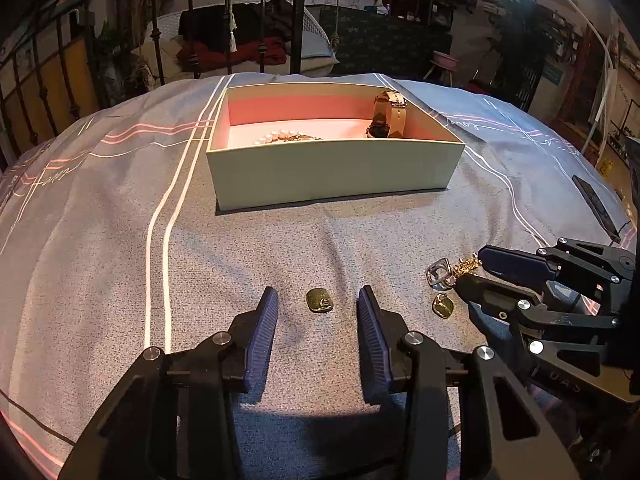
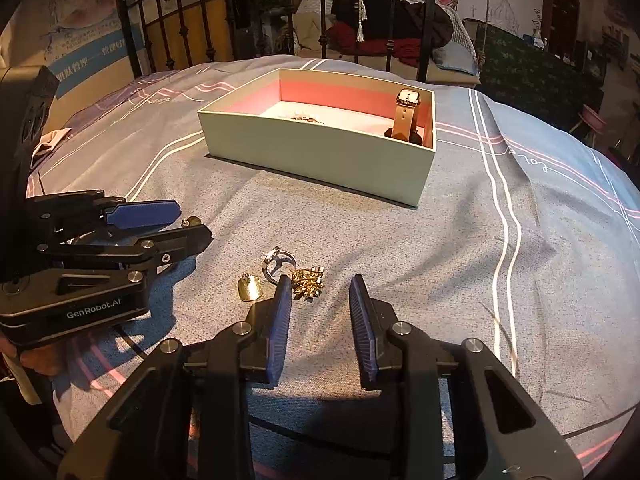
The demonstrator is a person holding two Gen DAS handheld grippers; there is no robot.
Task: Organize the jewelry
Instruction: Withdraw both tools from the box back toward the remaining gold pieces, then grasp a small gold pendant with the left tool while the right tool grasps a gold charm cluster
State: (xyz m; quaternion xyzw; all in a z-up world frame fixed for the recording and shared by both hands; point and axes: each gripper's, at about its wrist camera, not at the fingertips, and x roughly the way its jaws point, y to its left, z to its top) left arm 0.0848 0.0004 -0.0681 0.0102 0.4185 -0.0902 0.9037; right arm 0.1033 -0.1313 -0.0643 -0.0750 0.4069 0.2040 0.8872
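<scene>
Low in the centre of the left wrist view, the left gripper (image 1: 318,300) stands with its jaws apart and empty, bracketing a small gold square earring (image 1: 320,300) that lies flat on the grey bedspread (image 1: 120,220). At the right edge of that frame the right gripper (image 1: 466,268) comes in sideways, jaws likewise apart and holding nothing, their tips just beside a silver ring (image 1: 438,274), a gold chain cluster (image 1: 466,264) and a second gold earring (image 1: 443,306).

In the right wrist view the gold cluster (image 2: 307,282) sits at the lower centre, touching or nearly touching the left blue pad (image 2: 280,320), with the silver ring (image 2: 278,266) just beyond it and the second earring (image 2: 250,290) off to the pad's left.

The box (image 1: 332,172) waits in the upper centre, already holding a pearl strand (image 1: 276,137) and a watch (image 1: 390,114).

Risks, as I judge them:
- The earring is thin and flat on soft cloth (little edge to catch), so closing jaws may pinch fabric or flick it away
- The cluster is off-centre, so one pad may shove it into the ring and tangle them
- The two grippers work near each other and could collide
- A loosely held piece may drop short of the box and hide in a fold
</scene>
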